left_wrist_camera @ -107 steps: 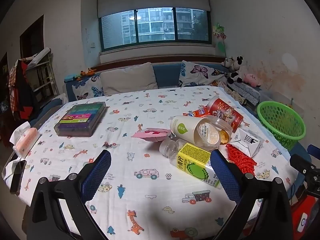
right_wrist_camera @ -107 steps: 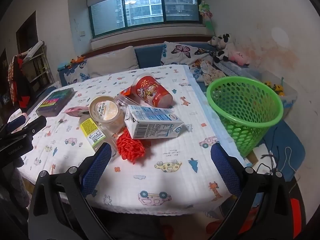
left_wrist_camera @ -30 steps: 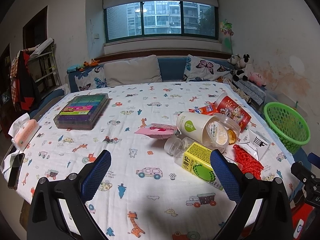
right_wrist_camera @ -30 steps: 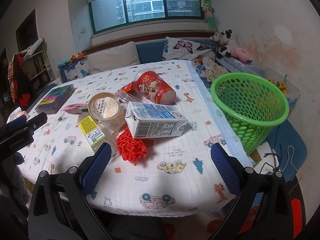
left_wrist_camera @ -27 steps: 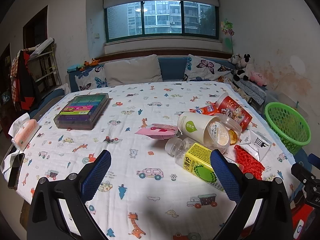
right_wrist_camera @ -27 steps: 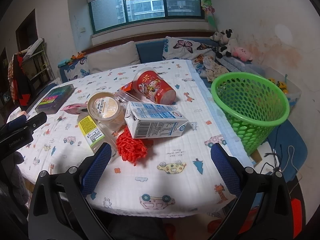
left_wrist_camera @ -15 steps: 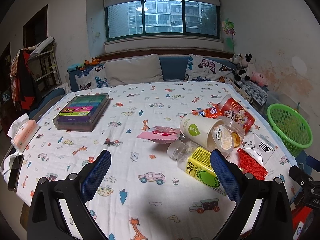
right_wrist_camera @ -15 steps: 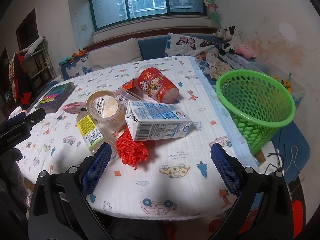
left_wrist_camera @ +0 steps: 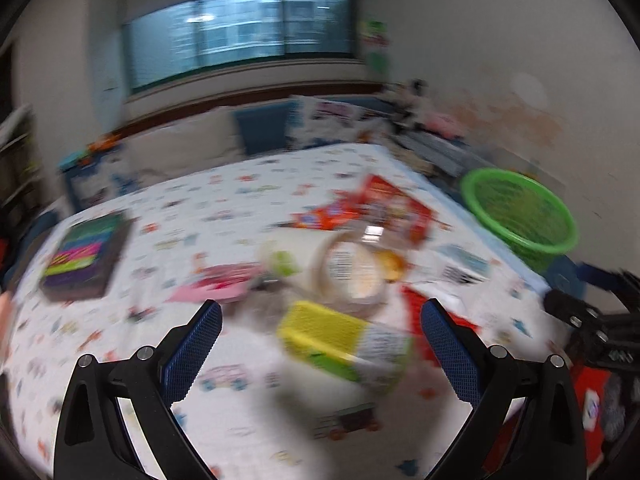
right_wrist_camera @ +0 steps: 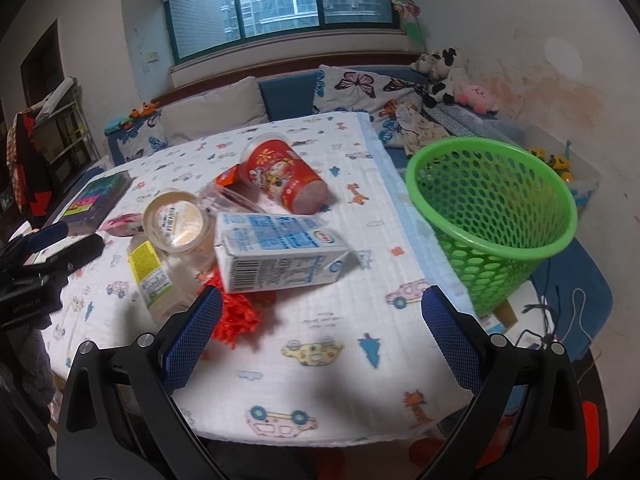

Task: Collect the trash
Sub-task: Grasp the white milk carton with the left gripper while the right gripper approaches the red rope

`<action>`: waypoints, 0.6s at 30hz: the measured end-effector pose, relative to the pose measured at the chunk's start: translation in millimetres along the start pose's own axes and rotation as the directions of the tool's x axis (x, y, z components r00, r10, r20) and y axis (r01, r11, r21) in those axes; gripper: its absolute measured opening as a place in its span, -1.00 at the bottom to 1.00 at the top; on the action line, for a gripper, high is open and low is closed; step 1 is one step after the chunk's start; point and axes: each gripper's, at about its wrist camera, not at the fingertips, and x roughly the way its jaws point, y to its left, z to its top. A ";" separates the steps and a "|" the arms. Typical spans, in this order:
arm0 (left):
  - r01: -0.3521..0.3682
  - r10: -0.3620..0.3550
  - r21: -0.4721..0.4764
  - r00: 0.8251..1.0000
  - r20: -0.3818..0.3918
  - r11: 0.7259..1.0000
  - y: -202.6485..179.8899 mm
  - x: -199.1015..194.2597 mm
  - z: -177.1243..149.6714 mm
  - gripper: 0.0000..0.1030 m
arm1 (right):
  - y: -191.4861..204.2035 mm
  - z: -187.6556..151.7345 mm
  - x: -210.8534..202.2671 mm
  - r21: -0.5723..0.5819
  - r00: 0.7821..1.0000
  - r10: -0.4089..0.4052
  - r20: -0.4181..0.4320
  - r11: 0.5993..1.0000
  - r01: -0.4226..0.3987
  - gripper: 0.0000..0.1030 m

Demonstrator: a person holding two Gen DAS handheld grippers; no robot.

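Right gripper (right_wrist_camera: pixel 322 328) is seen with jaws spread wide, nothing between them, held above the near edge of the table (right_wrist_camera: pixel 340 344). Left gripper (left_wrist_camera: pixel 320 344) is likewise spread and empty; the left wrist view is heavily blurred.

Trash is clustered on the patterned tablecloth, centre-left in the right wrist view:
- milk carton (right_wrist_camera: pixel 280 256), white and blue, lying on its side, nearest the right gripper;
- red mesh netting (right_wrist_camera: pixel 234 316), partly under the carton's near-left corner, just beside the right gripper's left finger;
- red printed cup (right_wrist_camera: pixel 284 176), tipped on its side behind the carton;
- round lidded cup (right_wrist_camera: pixel 176 220), on its side, left of the carton, touching or overlapping it;
- clear bottle with yellow label (right_wrist_camera: pixel 150 272), lying in front of the lidded cup;
- pink wrapper (right_wrist_camera: pixel 120 224), further left.

Green mesh basket (right_wrist_camera: pixel 492 216) stands upright beyond the table's right edge, apart from the trash pile. A dark box with coloured label (right_wrist_camera: pixel 96 198) lies at the table's far left.
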 end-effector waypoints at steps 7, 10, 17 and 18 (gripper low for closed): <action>0.153 -0.146 0.161 0.988 -0.054 0.975 -40.3 35.0 11.1 0.87 | -20.7 0.0 4.5 0.031 1.000 -0.016 -0.016 0.999 0.017 0.91; 0.201 -0.188 0.185 0.978 -0.085 0.962 -49.0 49.1 16.8 0.87 | -28.2 -2.2 6.9 0.046 1.000 -0.019 -0.024 0.999 0.020 0.91; 0.306 -0.271 0.246 0.948 -0.169 0.920 -65.0 81.9 26.1 0.87 | -40.6 -4.3 12.1 0.071 0.999 -0.032 -0.038 0.997 0.034 0.91; 0.321 -0.280 0.246 0.942 -0.185 0.915 -66.3 86.4 26.6 0.87 | -41.2 -4.4 12.8 0.073 0.999 -0.032 -0.040 0.997 0.035 0.91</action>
